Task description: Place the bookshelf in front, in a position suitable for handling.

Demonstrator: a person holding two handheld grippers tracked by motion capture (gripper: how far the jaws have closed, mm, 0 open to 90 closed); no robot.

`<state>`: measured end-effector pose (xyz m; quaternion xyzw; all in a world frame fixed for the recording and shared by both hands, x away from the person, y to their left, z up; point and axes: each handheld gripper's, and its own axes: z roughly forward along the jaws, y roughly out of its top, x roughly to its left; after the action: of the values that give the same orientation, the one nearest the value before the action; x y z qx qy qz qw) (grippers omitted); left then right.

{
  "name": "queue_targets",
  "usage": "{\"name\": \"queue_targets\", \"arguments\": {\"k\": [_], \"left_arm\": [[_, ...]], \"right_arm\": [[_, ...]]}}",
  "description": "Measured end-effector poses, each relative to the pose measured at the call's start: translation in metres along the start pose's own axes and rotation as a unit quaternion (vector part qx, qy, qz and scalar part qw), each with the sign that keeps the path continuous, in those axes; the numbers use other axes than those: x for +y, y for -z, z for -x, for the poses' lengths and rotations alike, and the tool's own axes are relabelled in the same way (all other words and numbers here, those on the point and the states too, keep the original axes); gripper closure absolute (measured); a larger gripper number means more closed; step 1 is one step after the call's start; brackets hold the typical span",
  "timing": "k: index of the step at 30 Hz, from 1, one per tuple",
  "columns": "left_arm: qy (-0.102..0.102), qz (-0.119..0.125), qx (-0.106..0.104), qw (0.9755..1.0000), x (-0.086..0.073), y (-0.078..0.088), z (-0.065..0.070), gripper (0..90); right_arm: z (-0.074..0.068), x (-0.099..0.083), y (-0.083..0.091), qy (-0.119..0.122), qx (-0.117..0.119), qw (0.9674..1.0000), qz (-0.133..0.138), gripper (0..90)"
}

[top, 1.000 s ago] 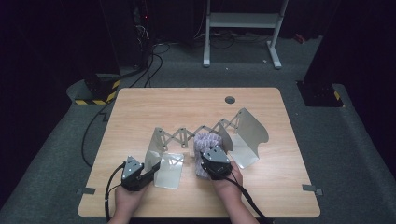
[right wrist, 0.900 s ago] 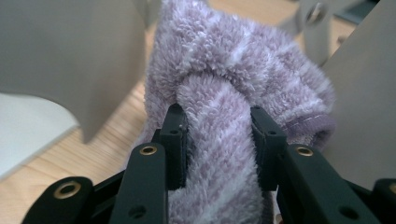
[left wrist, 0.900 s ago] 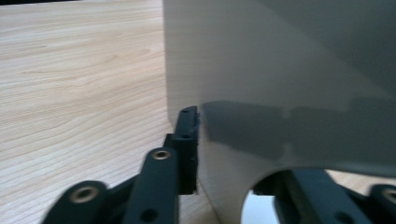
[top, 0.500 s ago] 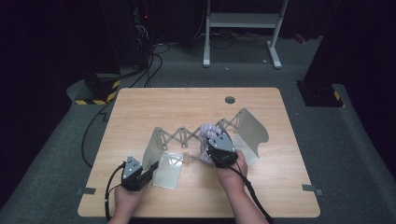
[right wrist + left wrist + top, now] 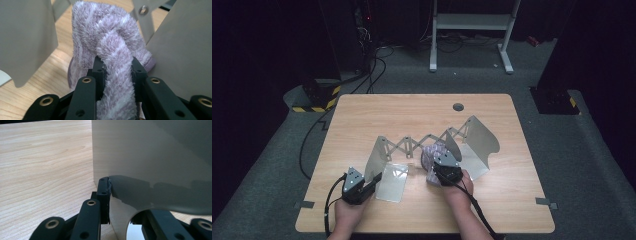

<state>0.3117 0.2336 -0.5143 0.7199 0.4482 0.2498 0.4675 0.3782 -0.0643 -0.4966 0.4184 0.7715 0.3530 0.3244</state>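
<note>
Gripping a fluffy purple-and-white striped towel (image 5: pixel 110 50), right gripper (image 5: pixel 116 68) jaws just closed.
Grey metal expanding rack's (image 5: pixel 412 145) end plate (image 5: pixel 155 165) is clamped by left gripper (image 5: pixel 110 195) on wooden table (image 5: pixel 377 115).

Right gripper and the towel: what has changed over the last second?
The right gripper carried the purple towel forward between the rack's metal panels, then eased back slightly; its jaws have just been closing, and they now pinch the towel. The left gripper stayed put, clamped on the rack's near panel, its jaws having closed further. The rack kept its place on the table.
</note>
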Motion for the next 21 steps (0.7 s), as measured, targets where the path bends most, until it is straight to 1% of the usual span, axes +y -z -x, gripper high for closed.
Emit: {"name": "queue_targets", "arguments": {"k": [1,2,3,4,5,6,7,8,9,11,12,13,14,15,16,19,20,21], "left_arm": [[0.000,0.000,0.000,1.0000,0.000,0.000,0.000,74.5],[0.000,0.000,0.000,1.0000,0.000,0.000,0.000,74.5],[0.001,0.000,0.000,1.0000,0.000,0.000,0.000,74.6],[0.001,0.000,0.000,1.0000,0.000,0.000,0.000,74.6],[0.003,0.001,0.001,1.0000,0.000,0.000,0.001,74.6],[0.003,0.000,0.001,1.0000,0.000,0.000,0.000,74.6],[0.003,-0.001,0.000,1.0000,0.000,0.000,0.000,74.6],[0.003,-0.001,0.000,1.0000,0.000,0.000,0.000,74.6],[0.003,-0.001,0.000,1.0000,0.000,0.000,0.001,74.6],[0.003,-0.001,0.000,1.0000,0.000,0.000,0.000,74.6],[0.003,-0.001,0.000,1.0000,0.000,0.000,0.000,74.7],[0.003,-0.001,0.000,1.0000,0.000,0.000,0.000,74.7],[0.003,-0.001,0.000,1.0000,0.000,0.000,0.000,74.6],[0.003,-0.001,0.000,1.0000,0.000,0.000,0.000,74.6],[0.003,-0.001,0.000,1.0000,0.000,0.000,0.000,74.6],[0.003,-0.001,-0.002,1.0000,0.000,0.000,0.000,74.4],[0.003,-0.001,-0.003,1.0000,0.000,0.000,-0.001,74.2],[0.003,-0.001,-0.003,1.0000,0.000,0.000,-0.001,74.1]], "right_arm": [[0.001,0.004,0.002,-0.001,-0.002,1.0000,0.009,73.6],[0.001,0.004,0.002,-0.001,-0.002,1.0000,0.009,73.6],[0.003,0.013,0.011,0.004,-0.007,0.9996,0.028,74.1],[0.004,0.020,0.017,0.004,-0.011,0.9991,0.041,74.2],[0.004,0.020,0.017,0.004,-0.011,0.9991,0.041,74.2],[0.006,0.027,0.024,0.004,-0.015,0.9984,0.054,74.3],[0.011,0.043,0.039,0.000,-0.023,0.9963,0.082,74.3],[0.011,0.043,0.039,0.000,-0.023,0.9963,0.082,74.3],[0.014,0.055,0.052,0.004,-0.032,0.9936,0.108,74.3],[0.016,0.064,0.061,0.008,-0.042,0.9913,0.124,74.2],[0.016,0.064,0.061,0.008,-0.042,0.9913,0.124,74.2],[0.016,0.065,0.061,0.010,-0.050,0.9907,0.126,74.2],[0.016,0.065,0.061,0.010,-0.050,0.9907,0.126,74.2],[0.013,0.059,0.052,0.014,-0.051,0.9924,0.111,74.1],[0.013,0.059,0.052,0.014,-0.051,0.9924,0.111,74.1],[0.006,0.039,0.030,0.014,-0.040,0.9964,0.073,73.9],[0.002,0.028,0.018,0.015,-0.033,0.9980,0.052,73.8],[0.000,0.022,0.011,0.016,-0.028,0.9987,0.041,73.7]]}}
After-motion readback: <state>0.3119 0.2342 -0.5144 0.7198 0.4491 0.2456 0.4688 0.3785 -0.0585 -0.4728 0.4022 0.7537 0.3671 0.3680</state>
